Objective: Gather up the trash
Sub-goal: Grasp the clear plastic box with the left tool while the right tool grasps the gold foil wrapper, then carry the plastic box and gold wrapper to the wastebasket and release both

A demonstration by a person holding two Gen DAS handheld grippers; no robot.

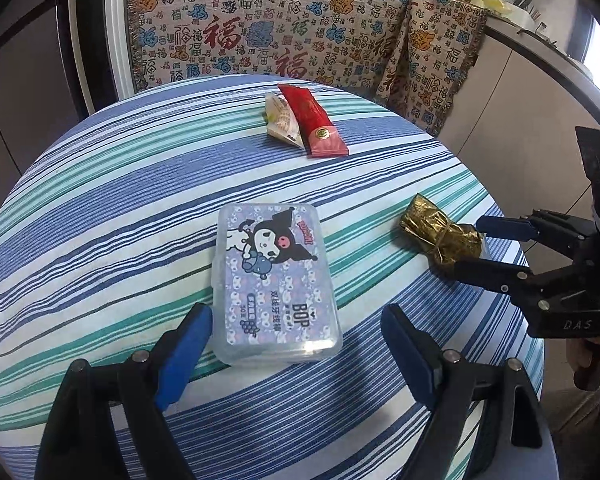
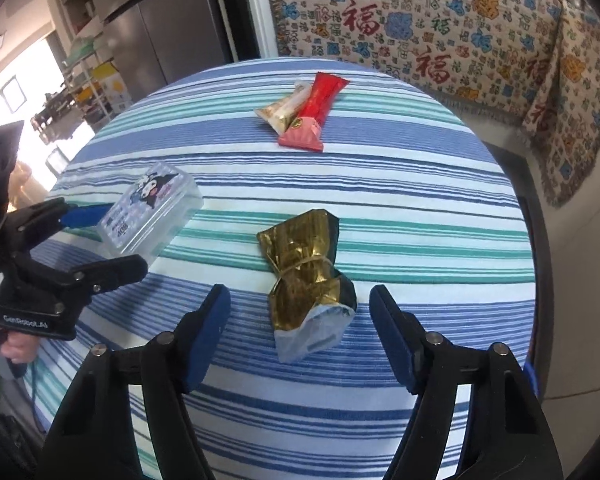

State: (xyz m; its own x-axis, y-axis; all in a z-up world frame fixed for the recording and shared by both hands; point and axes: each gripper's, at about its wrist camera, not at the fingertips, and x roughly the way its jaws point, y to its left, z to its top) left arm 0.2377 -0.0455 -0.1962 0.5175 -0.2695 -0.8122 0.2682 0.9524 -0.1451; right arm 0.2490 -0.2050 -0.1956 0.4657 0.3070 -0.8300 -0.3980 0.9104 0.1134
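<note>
Right wrist view: right gripper point(image 2: 298, 330) hovers low over the striped worktop point(image 2: 420, 200), jaws spread wide, nothing between the pads but cloth and the near end of the gold wrapper point(image 2: 308, 268). Wrapper lies at 12 o'clock from the jaws, just ahead, long axis running roughly 11 to 5 o'clock, so nearly in line with the fingers. Its pale torn end points back toward the jaws; the tied waist sits mid-length. Pads stand either side of that near end, not touching it.

Further out at 12 o'clock, well apart: red packet point(image 2: 312, 110) lying across a cream wrapper point(image 2: 282, 112), the two touching.

Left gripper point(image 2: 112, 238) shows at 9 o'clock in this view, jaws apart, flanking the clear plastic box point(image 2: 152, 212).

Left wrist view: left gripper point(image 1: 296, 344) jaws open wide, the box point(image 1: 274, 280) at 12 o'clock with its near end between the pads; cannot tell if either pad touches. Box long axis runs about 12 to 6. Gold wrapper point(image 1: 440, 234) sits at 2 o'clock, with the right gripper point(image 1: 470, 246) straddling its far end.

Judgement: right hand is plainly the nearer to the gold wrapper and lined up on it. Closing across the short axis near the torn end should catch it; foil is crinkly and light, may slip or crush. The box looks less like trash than the wrappers.
</note>
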